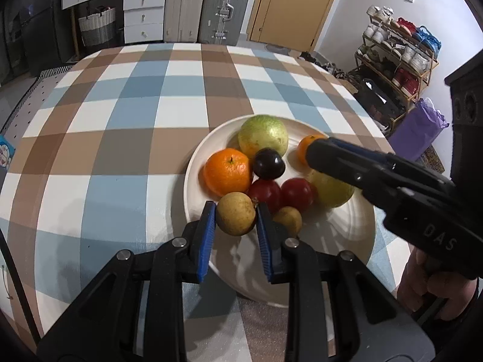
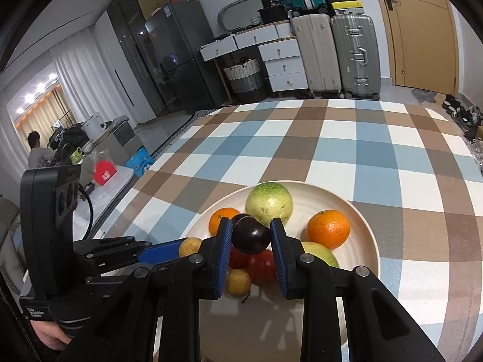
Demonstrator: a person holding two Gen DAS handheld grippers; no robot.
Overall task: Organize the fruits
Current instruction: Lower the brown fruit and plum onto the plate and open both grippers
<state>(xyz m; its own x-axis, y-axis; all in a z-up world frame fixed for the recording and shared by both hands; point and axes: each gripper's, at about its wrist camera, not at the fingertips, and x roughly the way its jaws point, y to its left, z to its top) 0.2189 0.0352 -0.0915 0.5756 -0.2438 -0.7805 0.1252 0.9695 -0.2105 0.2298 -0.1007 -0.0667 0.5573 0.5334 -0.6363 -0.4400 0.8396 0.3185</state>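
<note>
Over plate | left hand-held gripper clamps round yellow-brown fruit, stem rightward

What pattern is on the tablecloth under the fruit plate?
The tablecloth is a large check of blue, brown and white squares, clearest in the left wrist view.

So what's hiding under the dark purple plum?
The plum sits on two red fruits, clamped in the right jaws. The plate beneath them is covered, so anything under there cannot be seen.
</note>
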